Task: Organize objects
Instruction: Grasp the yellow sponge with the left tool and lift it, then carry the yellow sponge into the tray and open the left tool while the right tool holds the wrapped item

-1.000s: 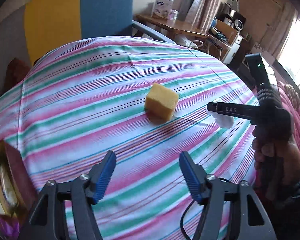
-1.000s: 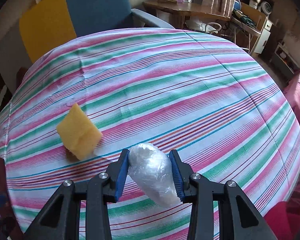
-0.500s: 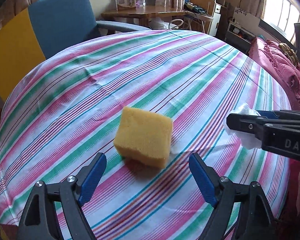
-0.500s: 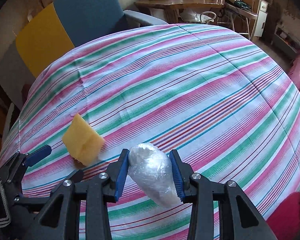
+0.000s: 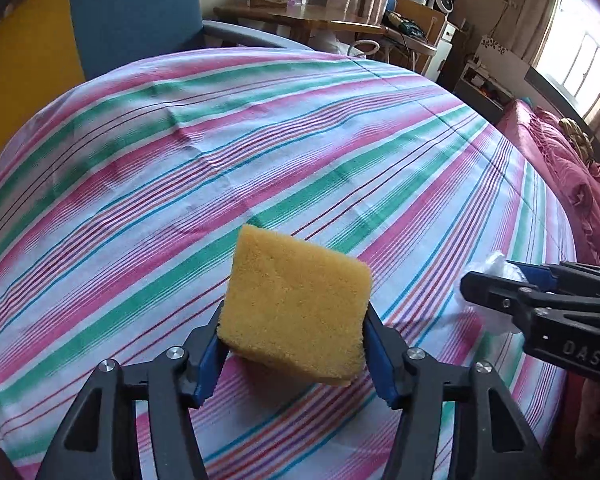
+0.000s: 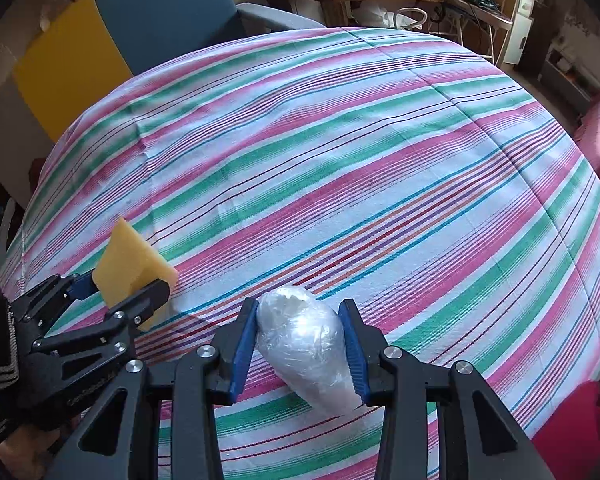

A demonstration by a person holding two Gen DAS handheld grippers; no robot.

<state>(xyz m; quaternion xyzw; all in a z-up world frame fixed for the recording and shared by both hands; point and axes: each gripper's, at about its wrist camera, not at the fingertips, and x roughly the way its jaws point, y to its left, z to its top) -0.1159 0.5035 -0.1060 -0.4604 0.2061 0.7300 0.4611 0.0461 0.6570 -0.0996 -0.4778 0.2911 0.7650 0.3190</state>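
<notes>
Blue fingers of the left gripper (image 5: 294, 350), just closing, pinch a yellow sponge (image 5: 296, 306), tilted, broad face up. Right gripper (image 6: 302, 350) narrowly clamps a plastic-wrapped bundle (image 6: 306, 350), long axis along the fingers; contents unclear. Both over the striped surface (image 6: 340, 168).

Black-framed left gripper (image 5: 294, 354) and right gripper (image 6: 302, 354): blue fingers (image 6: 242, 348), silver screws.
</notes>
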